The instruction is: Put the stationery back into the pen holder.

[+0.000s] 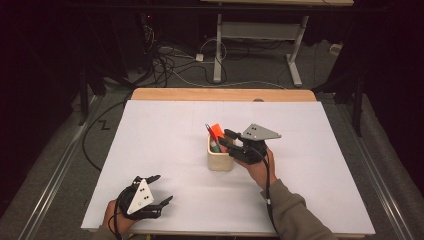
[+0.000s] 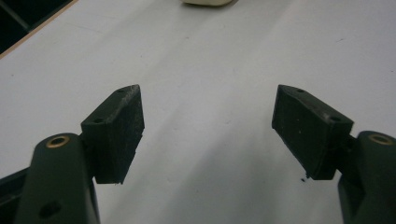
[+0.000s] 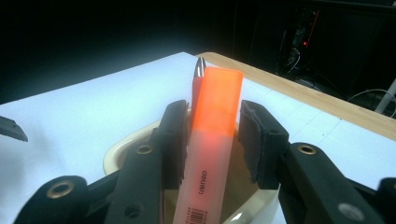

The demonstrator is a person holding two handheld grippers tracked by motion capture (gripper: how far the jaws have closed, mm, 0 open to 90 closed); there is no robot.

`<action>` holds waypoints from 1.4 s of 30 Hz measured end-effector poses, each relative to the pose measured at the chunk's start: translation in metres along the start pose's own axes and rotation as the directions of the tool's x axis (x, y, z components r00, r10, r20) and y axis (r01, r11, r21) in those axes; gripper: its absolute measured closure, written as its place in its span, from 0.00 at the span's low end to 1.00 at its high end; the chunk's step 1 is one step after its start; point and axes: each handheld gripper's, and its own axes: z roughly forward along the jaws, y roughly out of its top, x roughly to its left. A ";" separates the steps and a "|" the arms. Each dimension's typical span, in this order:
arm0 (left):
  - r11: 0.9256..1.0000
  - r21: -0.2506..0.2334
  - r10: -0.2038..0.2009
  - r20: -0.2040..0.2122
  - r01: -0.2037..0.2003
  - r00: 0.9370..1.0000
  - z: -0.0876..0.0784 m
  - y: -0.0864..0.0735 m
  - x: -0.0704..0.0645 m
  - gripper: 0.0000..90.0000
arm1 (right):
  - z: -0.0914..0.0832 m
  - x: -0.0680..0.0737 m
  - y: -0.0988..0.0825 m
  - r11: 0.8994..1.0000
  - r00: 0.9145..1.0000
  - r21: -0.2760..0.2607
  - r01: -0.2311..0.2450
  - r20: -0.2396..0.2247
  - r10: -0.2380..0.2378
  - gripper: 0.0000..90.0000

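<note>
— Two tongs are seen; how is the right tongs point(image 3: 210, 140) set?
— Its jaws are narrowed beside an orange highlighter point(image 3: 212, 140) standing in the cream cup point(image 1: 220, 161).
— And the left tongs point(image 2: 208, 128)?
— It is held wide apart, near the worktop point(image 1: 165, 150) edge, well apart from the cup.

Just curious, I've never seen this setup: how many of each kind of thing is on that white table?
Cream cup: 1
Orange highlighter: 1
Red pen: 1
Green item in the cup, too hidden to name: 1
Hand-held grippers, left and right: 2
Total: 6
</note>
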 end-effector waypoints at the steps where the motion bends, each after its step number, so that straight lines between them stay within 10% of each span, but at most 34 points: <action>1: 1.000 0.001 0.001 -0.001 -0.001 1.000 0.000 0.000 0.000 0.27 | -0.001 0.000 0.000 1.000 1.000 0.001 0.005 0.002 -0.005 0.68; 14: 1.000 0.000 0.003 -0.009 -0.003 1.000 0.000 0.001 -0.001 0.27 | -0.017 0.000 0.011 0.995 0.993 -0.012 0.098 0.066 -0.097 0.56; 42: 1.000 0.006 0.013 -0.026 -0.012 1.000 -0.001 0.001 -0.001 0.27 | -0.050 -0.012 0.020 0.993 0.975 0.041 0.109 0.191 -0.115 0.23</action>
